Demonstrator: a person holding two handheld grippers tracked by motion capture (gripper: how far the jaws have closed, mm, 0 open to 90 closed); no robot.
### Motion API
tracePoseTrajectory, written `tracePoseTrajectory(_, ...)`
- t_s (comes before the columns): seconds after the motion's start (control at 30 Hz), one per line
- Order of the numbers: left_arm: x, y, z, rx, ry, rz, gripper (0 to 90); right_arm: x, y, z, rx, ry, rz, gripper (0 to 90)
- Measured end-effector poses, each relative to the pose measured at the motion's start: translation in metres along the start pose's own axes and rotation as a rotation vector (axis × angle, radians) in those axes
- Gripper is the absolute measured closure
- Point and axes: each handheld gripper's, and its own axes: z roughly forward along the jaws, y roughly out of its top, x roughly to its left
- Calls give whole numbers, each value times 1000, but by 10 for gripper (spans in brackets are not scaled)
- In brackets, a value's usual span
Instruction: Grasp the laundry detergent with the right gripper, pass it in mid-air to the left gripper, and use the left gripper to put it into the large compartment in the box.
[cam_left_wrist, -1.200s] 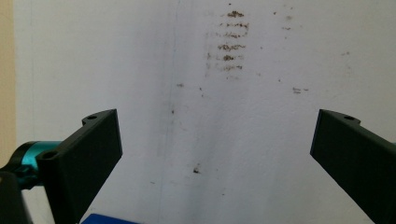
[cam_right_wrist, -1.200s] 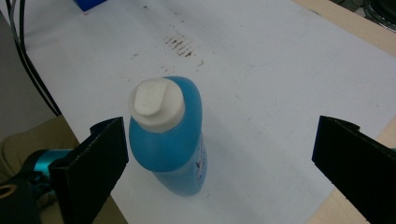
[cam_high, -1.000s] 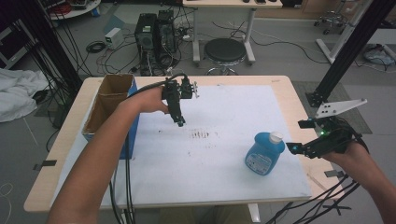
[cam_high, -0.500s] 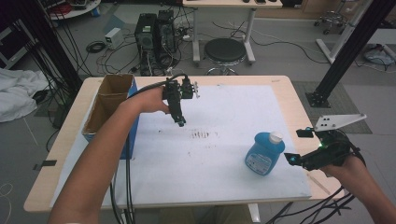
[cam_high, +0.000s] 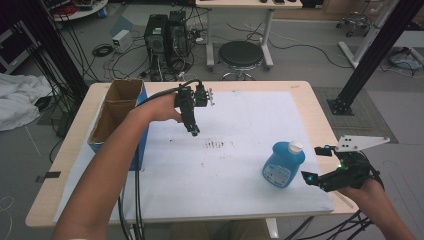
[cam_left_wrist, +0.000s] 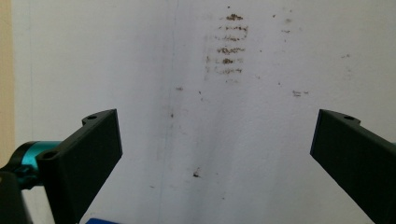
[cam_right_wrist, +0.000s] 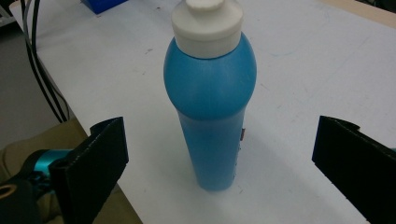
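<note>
Blue bottle (cam_high: 283, 163) with its white cap (cam_right_wrist: 207, 21) stands upright on the table's (cam_high: 240, 200) white sheet, near the right edge. Right claw (cam_high: 316, 162) sits just beside it, jaws wide, gripping nothing. Left claw (cam_high: 194, 131) hangs over the sheet's brown smudges (cam_left_wrist: 228, 46), jaws spread wide, empty too.

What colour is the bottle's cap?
White, on a blue bottle; the cap shows best in the right gripper view.

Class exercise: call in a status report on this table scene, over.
Left gripper open, above the white mat, holding nothing. Right gripper open, jaws wide, lined up on the upright blue bottle, not touching it. Nothing between jaws and bottle. Over.
</note>
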Motion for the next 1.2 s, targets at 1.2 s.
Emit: tracePoseTrajectory(1.2, 2, -3, 0, -3, 0, -5, 21, 1, -26, 74, -105, 6, 18, 28)
